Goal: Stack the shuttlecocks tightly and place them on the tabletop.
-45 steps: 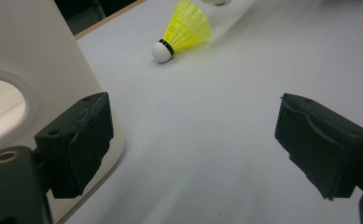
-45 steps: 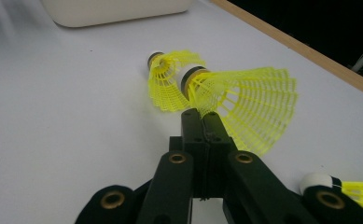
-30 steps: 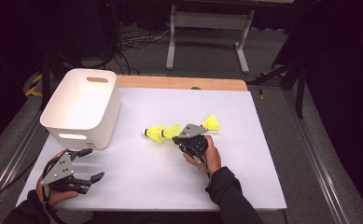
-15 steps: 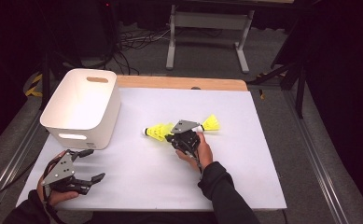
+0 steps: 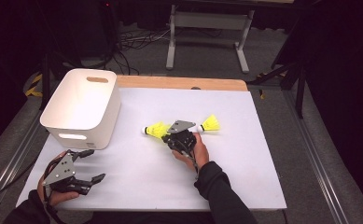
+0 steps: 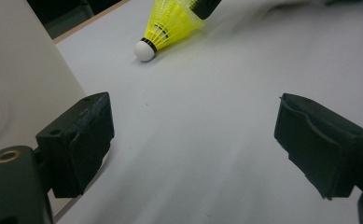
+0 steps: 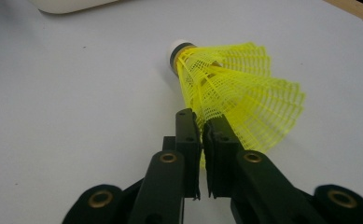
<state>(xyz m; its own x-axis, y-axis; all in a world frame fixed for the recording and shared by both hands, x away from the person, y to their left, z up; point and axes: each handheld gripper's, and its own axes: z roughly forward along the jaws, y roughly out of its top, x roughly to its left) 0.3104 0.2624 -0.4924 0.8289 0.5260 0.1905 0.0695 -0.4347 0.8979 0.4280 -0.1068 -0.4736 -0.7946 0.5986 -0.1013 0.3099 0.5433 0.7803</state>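
The desk (image 5: 244,177) is a white sheet with a wooden strip along its far edge, and its biggest load is a white bin (image 5: 82,108) with a handle slot, standing at the far left. Near the front left corner a hand holds the left gripper (image 5: 89,164) just in front of the bin; in the left gripper view its fingers (image 6: 79,142) stand spread wide with bare desk between them, nothing held. Around the middle of the desk the other hand (image 5: 194,151) holds the right gripper (image 7: 201,128), whose fingers (image 7: 187,140) have just been easing apart by a sliver yet pinch the rim of the mesh skirt of a yellow shuttlecock (image 7: 230,93). That shuttlecock (image 5: 156,129) lies on its side on the desk, white cork tip toward the bin, well apart from it. A second yellow shuttlecock (image 5: 210,124) lies just right of the right gripper, also on its side, its cork pointing left
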